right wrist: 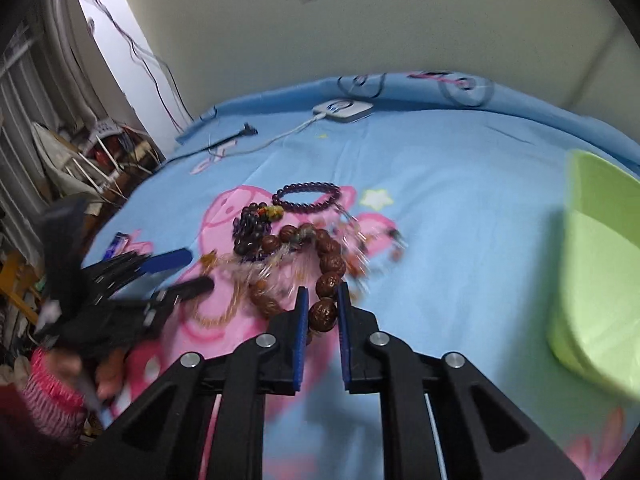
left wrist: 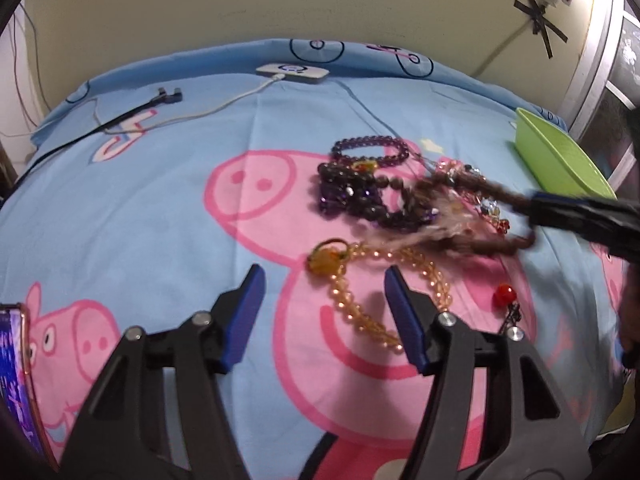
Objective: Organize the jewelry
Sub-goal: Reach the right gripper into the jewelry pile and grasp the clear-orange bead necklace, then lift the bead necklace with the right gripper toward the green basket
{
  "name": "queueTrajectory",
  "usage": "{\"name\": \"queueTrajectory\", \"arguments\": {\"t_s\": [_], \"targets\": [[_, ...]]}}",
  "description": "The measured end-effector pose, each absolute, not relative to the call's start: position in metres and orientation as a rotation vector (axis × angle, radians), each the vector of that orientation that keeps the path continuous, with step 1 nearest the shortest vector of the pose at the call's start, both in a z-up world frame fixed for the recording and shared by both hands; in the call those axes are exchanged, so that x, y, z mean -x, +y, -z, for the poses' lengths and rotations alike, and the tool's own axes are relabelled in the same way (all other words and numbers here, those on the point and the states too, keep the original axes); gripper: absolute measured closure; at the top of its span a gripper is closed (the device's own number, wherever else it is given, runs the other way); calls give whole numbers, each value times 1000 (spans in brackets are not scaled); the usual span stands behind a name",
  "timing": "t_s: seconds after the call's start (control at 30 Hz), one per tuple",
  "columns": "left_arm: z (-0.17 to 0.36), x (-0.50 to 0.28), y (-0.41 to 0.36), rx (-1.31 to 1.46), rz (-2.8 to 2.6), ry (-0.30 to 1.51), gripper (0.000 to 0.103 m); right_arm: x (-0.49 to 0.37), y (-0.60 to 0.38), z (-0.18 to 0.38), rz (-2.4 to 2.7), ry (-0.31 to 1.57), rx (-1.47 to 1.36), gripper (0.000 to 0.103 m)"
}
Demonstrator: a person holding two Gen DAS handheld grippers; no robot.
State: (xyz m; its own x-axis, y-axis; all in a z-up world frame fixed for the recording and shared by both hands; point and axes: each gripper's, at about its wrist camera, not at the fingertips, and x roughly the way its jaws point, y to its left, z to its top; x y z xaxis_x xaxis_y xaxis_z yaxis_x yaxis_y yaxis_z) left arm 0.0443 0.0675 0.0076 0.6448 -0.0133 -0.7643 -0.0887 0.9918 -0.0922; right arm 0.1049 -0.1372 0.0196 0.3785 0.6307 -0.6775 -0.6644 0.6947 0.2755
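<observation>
A pile of bead bracelets lies on the blue cartoon-pig bedsheet (left wrist: 160, 200). My right gripper (right wrist: 323, 300) is shut on a brown walnut-bead bracelet (right wrist: 326, 258), gripping one big bead; the bracelet trails blurred back toward the pile. A purple bead bracelet (left wrist: 370, 150) and a dark purple cluster (left wrist: 352, 196) lie behind. My left gripper (left wrist: 324, 284) is open and empty, just above an amber bead bracelet (left wrist: 360, 280). A red bead charm (left wrist: 505, 294) lies to its right. The right gripper also shows in the left wrist view (left wrist: 532, 208).
A green plastic basket (right wrist: 596, 264) stands at the right of the bed, also in the left wrist view (left wrist: 560, 156). A white charger with cable (left wrist: 294, 71) and a black cable (left wrist: 120, 116) lie at the far side. A phone (left wrist: 16, 380) lies at the near left.
</observation>
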Motion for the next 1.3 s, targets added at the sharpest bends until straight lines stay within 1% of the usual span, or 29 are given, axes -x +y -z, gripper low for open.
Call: {"name": "queueTrajectory", "arguments": {"t_s": [0.13,0.33,0.37,0.4,0.43,0.47,0.53,0.6,0.7,0.77,0.9,0.93,0.97,1.0,1.07,1.17,1.23,1.3], "targets": [[-9,-45,65,110,-69,874,43,-78,-200,-23,-766,837,-29,103],[-29,-42,52,180,23,839,43,-61,-262,-1,-600,856,-91,103],[-33,-43,47,181,47,834,41,-61,-268,4,-564,855,-93,103],[-37,-44,39,176,74,827,37,-61,-272,6,-540,850,-104,103],[-42,-44,26,162,114,817,35,-62,-278,8,-535,842,-132,100],[-45,-45,16,146,144,815,34,-61,-282,8,-521,833,-142,97],[-47,-47,0,115,177,821,34,-55,-279,-1,-511,764,-115,81],[-47,-49,-12,105,196,823,34,-46,-270,-7,-576,721,-74,77],[-44,-47,-19,118,208,830,34,-34,-238,-13,-703,700,83,77],[-38,-44,-19,136,221,846,34,-36,-225,-10,-733,709,140,77],[-31,-36,-21,132,251,862,34,-54,-214,-5,-783,761,127,77],[-30,-33,-22,120,262,863,34,-61,-212,-1,-797,789,117,86],[-29,-32,-23,109,269,863,34,-66,-209,3,-805,816,110,97],[-29,-31,-23,100,273,861,34,-72,-206,6,-823,850,89,103],[-31,-28,-22,88,280,845,34,-73,-204,-4,-858,860,63,103],[-40,-24,-17,88,292,803,34,-67,-203,-34,-887,806,41,103],[-47,-24,-15,90,298,777,29,-68,-203,-60,-915,760,-1,103],[-56,-24,-13,90,305,747,28,-68,-200,-84,-938,717,-33,103]]}}
